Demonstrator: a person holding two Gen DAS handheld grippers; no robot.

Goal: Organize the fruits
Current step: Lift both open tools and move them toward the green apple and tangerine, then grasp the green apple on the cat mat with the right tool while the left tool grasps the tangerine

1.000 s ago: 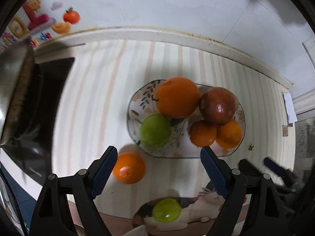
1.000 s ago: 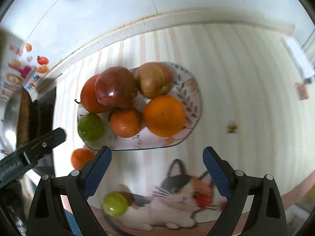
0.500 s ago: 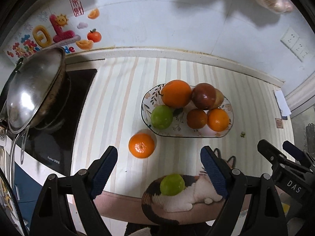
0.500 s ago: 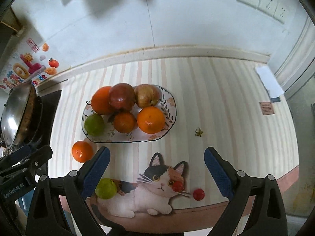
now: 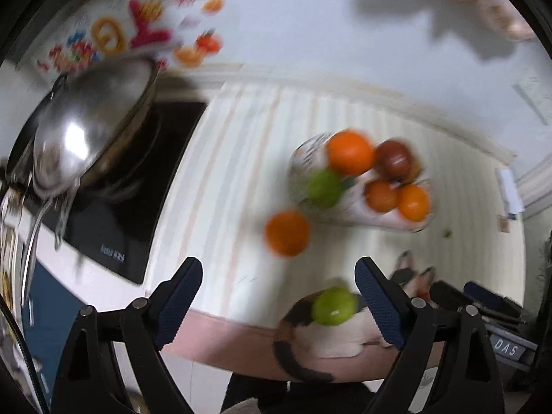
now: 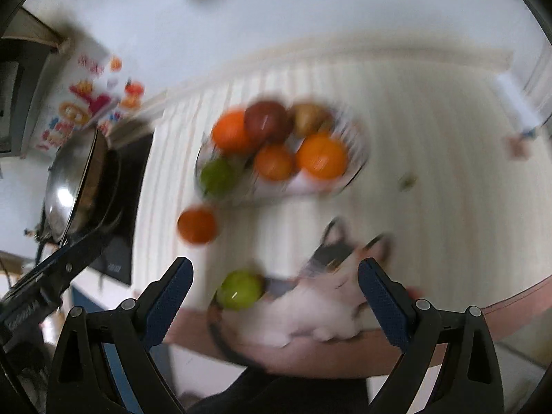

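Setting: kitchen tabletop (image 5: 241,158) with a striped cover, pale wall behind; both views are blurred, so fine detail is uncertain.
Left tongs (image 5: 277,298): spread wide, holding nothing, above the near edge of the tabletop.
Right tongs (image 6: 274,296): likewise spread wide and empty; seen at the lower right of the left view.
Nearest fruit: a green fruit (image 5: 333,305) lies on the cat-print mat (image 5: 345,341) at the near edge, just beside the left tongs' right finger and between the fingers in the right view (image 6: 239,289).
Next fruit: a loose orange (image 5: 287,233) sits on the bare tabletop, just short of the dish and apart from it.
Dish (image 5: 376,215): patterned, holding two oranges, a darker orange fruit, a green fruit and a red apple; the right view shows a further brownish apple at the back.
Far left: a steel wok (image 5: 86,127) on a black cooktop (image 5: 138,207), well clear of the fruit.
Step in hand, as judged: collecting the two loose fruits into the dish, the green one being closest.
Method advised: centre the tongs on the fruit's widest part, close gently since round fruit rolls, lift clear of the mat.
Placement advised: set it into the open near-left area of the dish, low and slow.
Risk: piled fruit may shift if knocked; the loose orange may roll if brushed.
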